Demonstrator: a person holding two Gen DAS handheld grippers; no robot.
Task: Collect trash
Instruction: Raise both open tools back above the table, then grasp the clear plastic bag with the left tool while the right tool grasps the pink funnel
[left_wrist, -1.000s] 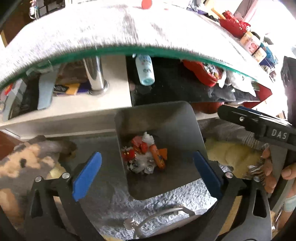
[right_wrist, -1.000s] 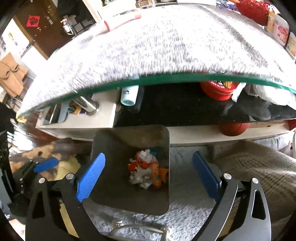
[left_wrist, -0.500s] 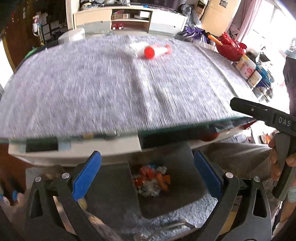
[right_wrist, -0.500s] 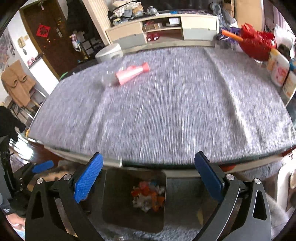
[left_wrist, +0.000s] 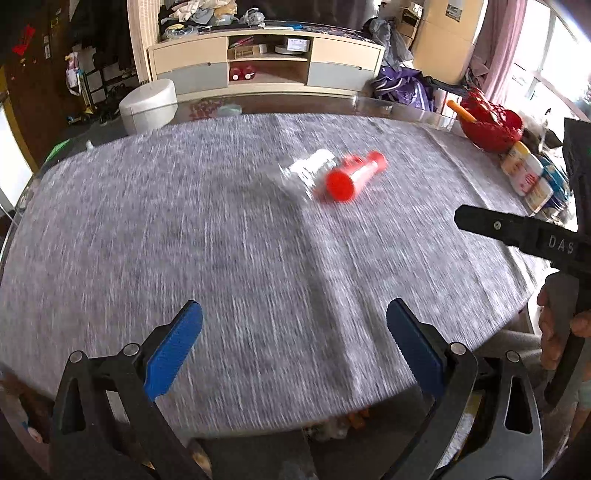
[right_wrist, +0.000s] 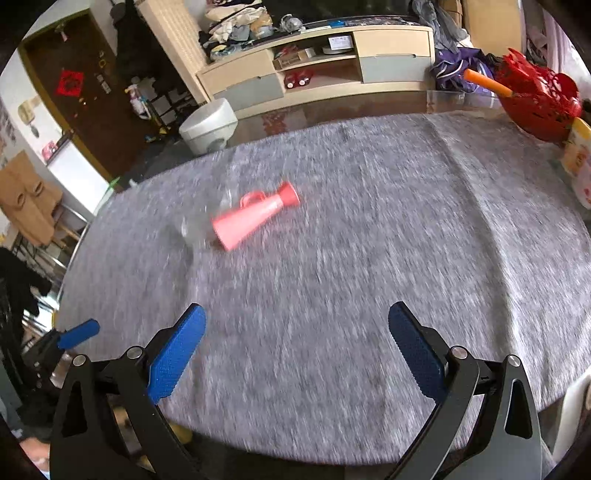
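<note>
1. A bottle (left_wrist: 352, 175) lies on its side on the table (left_wrist: 221, 240), touching a clear cup (left_wrist: 308, 170) at its left.
2. A basket (left_wrist: 489, 123) stands at the table's far right, jars (left_wrist: 526, 177) just before it.
3. A cabinet (left_wrist: 266, 61) stands behind.

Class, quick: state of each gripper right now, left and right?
Left gripper: open, holding nothing, above the grey table cover.
Right gripper: open, holding nothing.
</note>
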